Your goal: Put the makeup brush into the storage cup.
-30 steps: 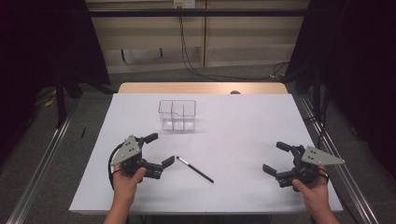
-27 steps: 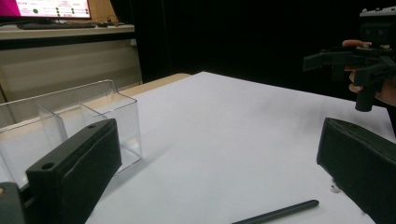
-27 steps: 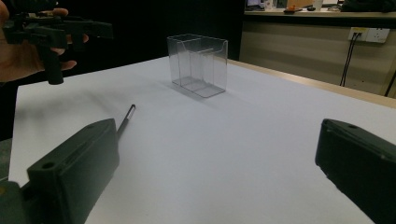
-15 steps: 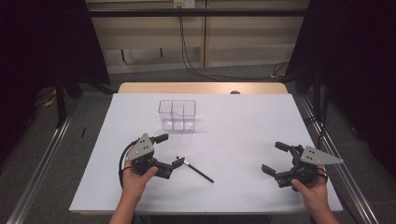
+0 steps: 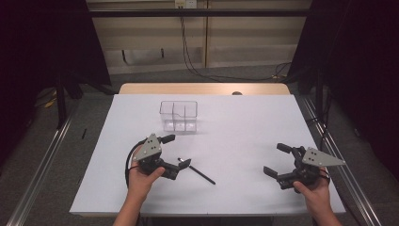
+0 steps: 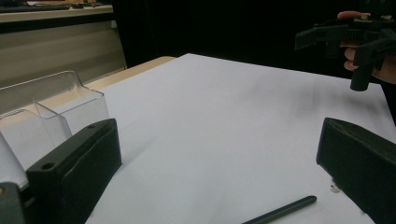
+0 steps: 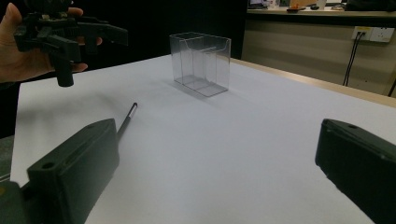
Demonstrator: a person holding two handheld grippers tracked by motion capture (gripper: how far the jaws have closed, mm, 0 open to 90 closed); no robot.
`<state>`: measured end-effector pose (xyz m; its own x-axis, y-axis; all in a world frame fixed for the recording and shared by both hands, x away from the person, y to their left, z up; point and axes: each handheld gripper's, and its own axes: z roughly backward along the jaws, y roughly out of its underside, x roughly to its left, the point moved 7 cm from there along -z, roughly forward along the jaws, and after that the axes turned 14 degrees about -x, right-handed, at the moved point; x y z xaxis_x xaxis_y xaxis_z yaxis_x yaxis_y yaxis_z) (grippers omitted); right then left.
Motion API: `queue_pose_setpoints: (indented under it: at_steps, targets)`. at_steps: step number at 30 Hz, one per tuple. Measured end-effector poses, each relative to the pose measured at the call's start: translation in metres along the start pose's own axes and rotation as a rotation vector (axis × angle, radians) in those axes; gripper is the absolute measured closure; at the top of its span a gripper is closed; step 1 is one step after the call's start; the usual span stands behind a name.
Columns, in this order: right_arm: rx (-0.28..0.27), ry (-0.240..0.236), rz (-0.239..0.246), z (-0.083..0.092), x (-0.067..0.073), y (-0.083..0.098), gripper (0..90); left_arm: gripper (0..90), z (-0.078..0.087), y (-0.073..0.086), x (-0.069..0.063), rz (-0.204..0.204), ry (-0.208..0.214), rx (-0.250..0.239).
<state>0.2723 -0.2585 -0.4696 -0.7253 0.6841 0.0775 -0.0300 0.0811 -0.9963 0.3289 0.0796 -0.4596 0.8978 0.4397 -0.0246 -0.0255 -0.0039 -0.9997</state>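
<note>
A thin black pen [image 5: 197, 172] lies on the white table [image 5: 244, 122], slanting toward the front right. My left gripper [image 5: 177, 151] is open, and its near jaw sits right by the pen's upper end. In the left gripper view the pen [image 6: 281, 212] lies low between the spread jaws of the left gripper [image 6: 219, 140], close to the right one. A clear plastic box [image 5: 179, 116] with dividers stands upright behind it. My right gripper [image 5: 275, 159] is open near the front right, holding nothing. The right gripper view shows the pen [image 7: 126, 121], the box [image 7: 201, 63] and the left gripper [image 7: 60, 32].
A bare wooden strip [image 5: 202, 88] runs along the table's far edge. Metal rails [image 5: 42, 160] flank the table on the floor. Cables [image 5: 188, 52] hang at the back wall. White surface lies open between the two grippers.
My left gripper has moved right and a little forward, up to the pen's upper end. The right gripper has barely shifted. The pen and the box have not moved.
</note>
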Motion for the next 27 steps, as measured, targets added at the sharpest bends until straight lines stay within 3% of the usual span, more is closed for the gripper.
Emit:
queue_pose_setpoints:
  at_steps: [9,13,27]
  targets:
    - [0.005,-0.003,0.006,-0.001,0.001,0.001,0.0,0.0,-0.005,0.003,-0.001,-0.011,0.018,0.025]
    - [0.008,-0.006,0.007,0.0,0.001,0.001,0.0,0.0,-0.009,0.005,-0.001,-0.02,0.027,0.06]
    - [0.013,-0.006,0.009,0.0,0.001,0.001,0.0,0.0,-0.025,0.019,-0.007,-0.045,0.137,0.261]
